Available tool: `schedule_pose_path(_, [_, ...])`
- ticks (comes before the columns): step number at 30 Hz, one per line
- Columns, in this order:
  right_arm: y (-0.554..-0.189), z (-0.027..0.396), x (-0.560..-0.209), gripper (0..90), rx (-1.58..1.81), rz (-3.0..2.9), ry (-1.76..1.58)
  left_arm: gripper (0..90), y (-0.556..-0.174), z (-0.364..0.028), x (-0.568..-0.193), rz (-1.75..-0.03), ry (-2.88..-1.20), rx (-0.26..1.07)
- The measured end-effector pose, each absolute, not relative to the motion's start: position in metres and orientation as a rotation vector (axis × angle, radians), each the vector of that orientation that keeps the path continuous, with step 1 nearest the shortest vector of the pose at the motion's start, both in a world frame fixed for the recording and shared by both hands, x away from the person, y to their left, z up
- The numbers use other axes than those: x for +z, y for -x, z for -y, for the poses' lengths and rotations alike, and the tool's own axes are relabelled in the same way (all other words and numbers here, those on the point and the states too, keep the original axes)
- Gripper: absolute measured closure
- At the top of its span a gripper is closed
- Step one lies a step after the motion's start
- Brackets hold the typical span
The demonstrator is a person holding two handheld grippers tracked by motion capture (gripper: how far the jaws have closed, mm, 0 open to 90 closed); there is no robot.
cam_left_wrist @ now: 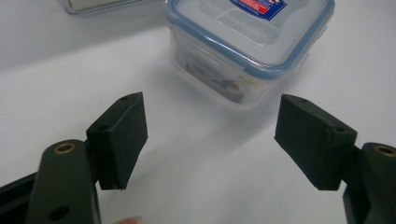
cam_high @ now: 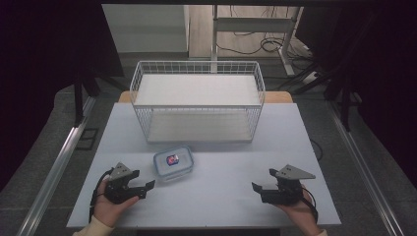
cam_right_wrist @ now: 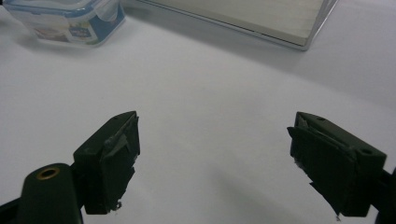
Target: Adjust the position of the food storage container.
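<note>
A small clear plastic container (cam_high: 173,164) with a blue-rimmed snap lid and a red and blue label sits on the white table, just in front of the wire basket. My left gripper (cam_high: 148,189) rests at the table's front left, jaws wide apart and empty, pointing toward the container (cam_left_wrist: 250,44), which lies a short way ahead of its fingertips. At the front right, my right gripper (cam_high: 256,189) is open too, with bare table between its jaws (cam_right_wrist: 212,163). The container (cam_right_wrist: 65,21) shows at the upper left of the right gripper view.
A white wire basket (cam_high: 196,101) with two flat shelves stands at the back middle of the table (cam_high: 221,196). Its lower edge (cam_right_wrist: 243,23) crosses the top of the right gripper view. Dark floor, metal rails and cables surround the table.
</note>
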State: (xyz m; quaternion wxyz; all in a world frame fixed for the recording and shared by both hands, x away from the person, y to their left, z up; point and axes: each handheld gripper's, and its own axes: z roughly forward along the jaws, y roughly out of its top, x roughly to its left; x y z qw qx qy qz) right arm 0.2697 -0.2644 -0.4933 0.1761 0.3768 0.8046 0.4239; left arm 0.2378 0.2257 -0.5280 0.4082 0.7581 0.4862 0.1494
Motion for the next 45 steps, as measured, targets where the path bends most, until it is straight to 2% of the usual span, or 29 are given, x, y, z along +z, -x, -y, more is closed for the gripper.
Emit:
schedule_pose_path(30, [-0.271,0.27,-0.496,16.2,1.165,-2.247,-1.085,25.0,-0.238,-0.227,-0.526,-1.236,-1.906,0.386])
schedule_pose_path(41, [-0.271,0.268,-0.496,16.2,1.181,-2.262,-1.09,25.6,-0.236,-0.229,-0.498,-1.226,-1.887,0.491])
schedule_pose_path(45, [-0.27,0.269,-0.495,16.2,1.183,-2.254,-1.103,25.8,-0.242,-0.228,-0.488,-1.222,-1.887,0.491])
